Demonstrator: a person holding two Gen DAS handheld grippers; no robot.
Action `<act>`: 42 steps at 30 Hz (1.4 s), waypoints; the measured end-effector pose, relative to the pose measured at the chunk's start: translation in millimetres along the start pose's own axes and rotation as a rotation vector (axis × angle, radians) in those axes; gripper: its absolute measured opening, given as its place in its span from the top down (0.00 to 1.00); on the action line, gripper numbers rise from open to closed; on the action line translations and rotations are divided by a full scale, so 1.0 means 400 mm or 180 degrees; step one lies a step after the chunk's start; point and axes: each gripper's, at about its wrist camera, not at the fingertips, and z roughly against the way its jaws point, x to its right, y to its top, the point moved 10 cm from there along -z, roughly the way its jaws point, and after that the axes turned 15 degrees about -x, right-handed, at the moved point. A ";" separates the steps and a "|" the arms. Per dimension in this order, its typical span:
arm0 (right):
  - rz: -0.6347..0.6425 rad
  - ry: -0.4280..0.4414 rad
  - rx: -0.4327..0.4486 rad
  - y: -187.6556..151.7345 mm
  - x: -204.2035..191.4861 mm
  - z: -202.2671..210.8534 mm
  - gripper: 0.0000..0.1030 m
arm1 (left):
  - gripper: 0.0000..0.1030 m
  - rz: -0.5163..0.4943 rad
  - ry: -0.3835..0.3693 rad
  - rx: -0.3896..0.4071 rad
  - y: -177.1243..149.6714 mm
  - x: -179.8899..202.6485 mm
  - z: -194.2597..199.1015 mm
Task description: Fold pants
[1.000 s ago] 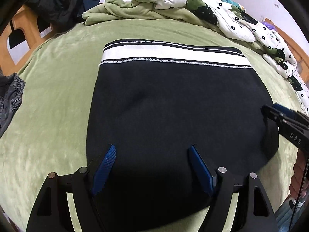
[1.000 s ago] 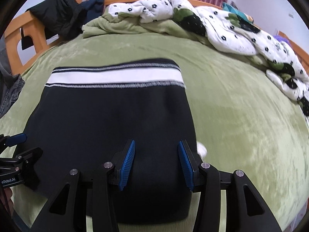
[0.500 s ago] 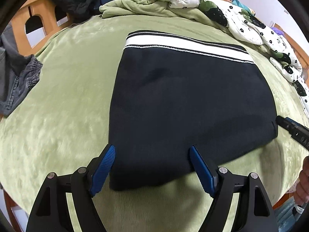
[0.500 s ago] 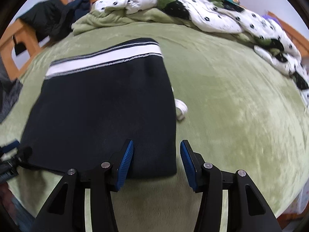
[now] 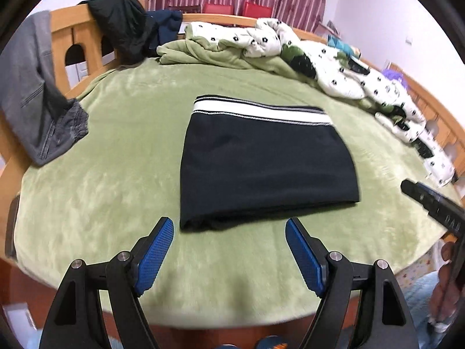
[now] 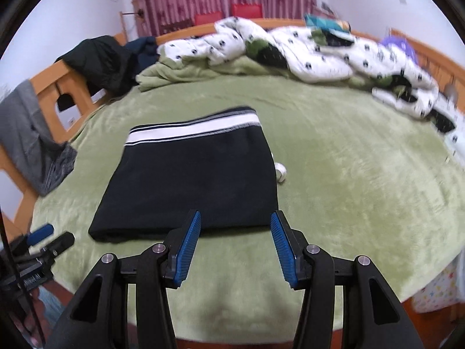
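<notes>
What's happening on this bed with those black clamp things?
A person is folding pants with a handheld two-finger gripper in each hand. The black pants with a white-striped waistband lie folded into a neat rectangle on the green plush blanket. The left gripper and the right gripper are open, empty, and clear of the pants.

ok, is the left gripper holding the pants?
No, the left gripper is open over the green blanket, short of the folded pants.
</notes>
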 end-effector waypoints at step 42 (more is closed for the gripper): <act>-0.0026 -0.0227 0.0126 -0.161 -0.023 0.096 0.09 | 0.14 0.0070 0.0127 0.0274 -0.090 -0.004 0.113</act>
